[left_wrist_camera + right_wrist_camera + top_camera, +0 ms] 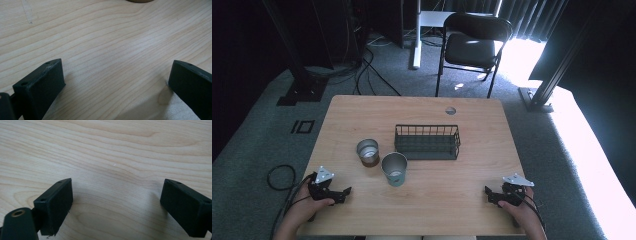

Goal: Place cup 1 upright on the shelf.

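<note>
A: Where do things stand on the table (pixel 362 107)?

B: Nothing looks started, as far as I can judge. The left gripper (pixel 346 191) rests at the near left corner, the right gripper (pixel 487 191) at the near right corner, each in a hand and each pointing inward across the wood.

A: Are they holding anything?

B: No. In the left gripper view its jaws stand wide apart with only bare wood grain between them, and the right gripper view shows the same thing: jaws spread wide, nothing between them.

A: And the things to be handled?

B: Two metal cups stand upright near the middle. The brown cup (pixel 368 152) is on the left, the green cup (pixel 394 169) just beside it and nearer the person, close but I cannot tell whether they touch. The wire basket (pixel 427 142) sits just behind and to the right of them, and it looks empty, though the mesh is dark.

A: So what remains?

B: Probably all of it. Both cups sit outside the basket and well apart from either gripper; the left one is nearer to them.
</note>
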Motion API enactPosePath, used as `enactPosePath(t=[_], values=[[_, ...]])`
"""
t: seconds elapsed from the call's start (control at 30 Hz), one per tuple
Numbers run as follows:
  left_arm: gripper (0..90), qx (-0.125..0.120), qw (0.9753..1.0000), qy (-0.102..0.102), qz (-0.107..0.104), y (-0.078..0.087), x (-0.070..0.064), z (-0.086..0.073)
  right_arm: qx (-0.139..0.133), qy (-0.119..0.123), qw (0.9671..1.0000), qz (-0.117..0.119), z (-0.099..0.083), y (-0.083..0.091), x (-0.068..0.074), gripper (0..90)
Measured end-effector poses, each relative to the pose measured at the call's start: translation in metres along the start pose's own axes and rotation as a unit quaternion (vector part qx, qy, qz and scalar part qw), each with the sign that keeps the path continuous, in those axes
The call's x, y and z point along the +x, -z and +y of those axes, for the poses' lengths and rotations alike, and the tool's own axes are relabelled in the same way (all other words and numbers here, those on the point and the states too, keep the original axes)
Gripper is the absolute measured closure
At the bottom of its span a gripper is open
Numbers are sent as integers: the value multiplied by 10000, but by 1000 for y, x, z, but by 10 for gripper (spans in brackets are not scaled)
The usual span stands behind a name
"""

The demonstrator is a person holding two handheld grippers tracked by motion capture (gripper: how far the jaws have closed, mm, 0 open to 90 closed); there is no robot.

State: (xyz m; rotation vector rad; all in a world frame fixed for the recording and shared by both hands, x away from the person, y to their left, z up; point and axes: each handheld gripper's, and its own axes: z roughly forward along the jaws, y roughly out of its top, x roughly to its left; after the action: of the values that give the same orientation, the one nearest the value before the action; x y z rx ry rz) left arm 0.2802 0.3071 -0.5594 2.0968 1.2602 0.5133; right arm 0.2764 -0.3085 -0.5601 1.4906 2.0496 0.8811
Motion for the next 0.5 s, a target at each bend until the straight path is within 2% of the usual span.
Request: enactPosePath(t=[0.5], values=[[9,3,10000,-2,4,0,0,0,-11,321,9990,309,0,0,4,109]])
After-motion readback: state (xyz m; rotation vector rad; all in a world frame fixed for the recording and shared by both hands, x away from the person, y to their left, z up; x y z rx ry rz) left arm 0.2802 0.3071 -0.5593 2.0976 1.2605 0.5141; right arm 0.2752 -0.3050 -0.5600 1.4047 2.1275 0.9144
